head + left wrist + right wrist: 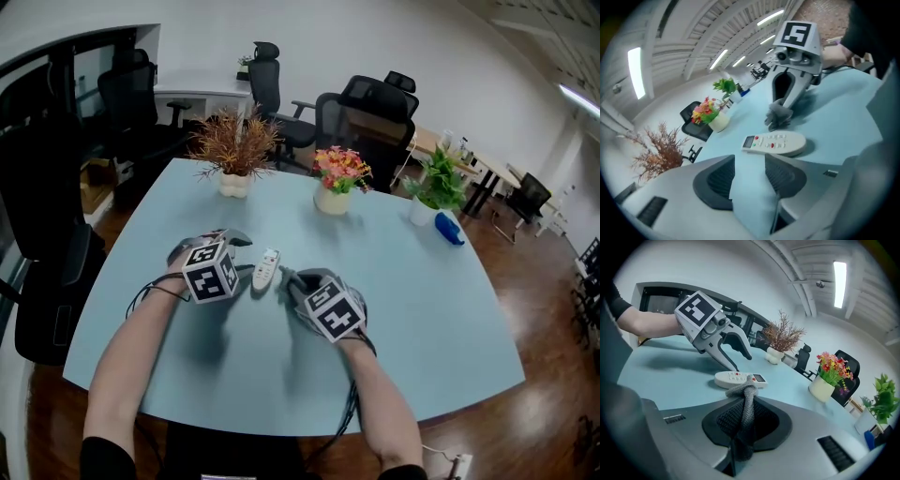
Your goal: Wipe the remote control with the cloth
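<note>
A white remote control [266,269] lies on the light-blue table [422,309], buttons up, between my two grippers. My left gripper [242,255] is just left of it, tips close to the remote's side; in the left gripper view its jaws [750,161] stand open with only table between them, and the remote [774,143] lies just ahead. My right gripper [292,284] is shut on a grey cloth [745,392], which bunches out past the pads close to the remote [739,379]. The cloth [779,114] hangs from the right gripper [780,105] down onto the table beside the remote.
Along the table's far side stand a dried brown plant in a white pot [234,150], a pot of pink and orange flowers [337,183], a green plant [436,187] and a blue object [448,228]. Black office chairs [370,117] stand behind the table.
</note>
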Tool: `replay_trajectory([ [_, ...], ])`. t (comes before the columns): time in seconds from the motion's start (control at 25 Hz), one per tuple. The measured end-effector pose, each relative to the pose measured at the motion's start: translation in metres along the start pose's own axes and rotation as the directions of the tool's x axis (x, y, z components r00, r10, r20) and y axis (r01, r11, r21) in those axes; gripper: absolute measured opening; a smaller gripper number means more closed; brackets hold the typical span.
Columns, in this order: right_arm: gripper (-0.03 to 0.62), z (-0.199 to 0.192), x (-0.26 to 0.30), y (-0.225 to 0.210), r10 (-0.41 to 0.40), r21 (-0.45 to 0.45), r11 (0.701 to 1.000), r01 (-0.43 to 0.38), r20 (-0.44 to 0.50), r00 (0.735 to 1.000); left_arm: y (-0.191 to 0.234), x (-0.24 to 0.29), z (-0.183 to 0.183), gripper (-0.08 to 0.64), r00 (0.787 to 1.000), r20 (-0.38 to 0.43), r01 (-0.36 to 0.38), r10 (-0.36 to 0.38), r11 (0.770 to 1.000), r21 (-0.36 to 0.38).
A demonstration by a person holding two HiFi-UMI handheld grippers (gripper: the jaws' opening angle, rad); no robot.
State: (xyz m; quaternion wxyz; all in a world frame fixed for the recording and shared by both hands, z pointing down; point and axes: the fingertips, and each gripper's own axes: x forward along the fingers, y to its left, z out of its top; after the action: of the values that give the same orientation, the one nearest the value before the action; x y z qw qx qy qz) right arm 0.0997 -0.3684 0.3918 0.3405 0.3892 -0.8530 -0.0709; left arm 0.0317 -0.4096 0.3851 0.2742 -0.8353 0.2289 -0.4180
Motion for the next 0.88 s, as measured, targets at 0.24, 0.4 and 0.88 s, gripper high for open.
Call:
replay_trajectory([
  [0.24,0.025,-0.001,0.002,-0.007,-0.038,0.009,0.999,0.038,-0.009,0.999,-0.014,-0.005,-0.006,0.175,1.000,-0.009,0.019,-0.020,0.988,-0.155],
  [0.4,0.025,0.013,0.017,0.002,-0.101,-0.096,0.990,0.099,-0.017,0.995,-0.014,0.004,-0.002,0.163,1.000,-0.003,0.007,-0.007,0.977,-0.211],
  [0.88,0.025,0.025,0.028,-0.007,-0.184,-0.161,0.970,0.182,0.003,0.983,-0.006,0.015,-0.004,0.156,0.999,-0.031,-0.049,0.043,0.977,-0.209],
])
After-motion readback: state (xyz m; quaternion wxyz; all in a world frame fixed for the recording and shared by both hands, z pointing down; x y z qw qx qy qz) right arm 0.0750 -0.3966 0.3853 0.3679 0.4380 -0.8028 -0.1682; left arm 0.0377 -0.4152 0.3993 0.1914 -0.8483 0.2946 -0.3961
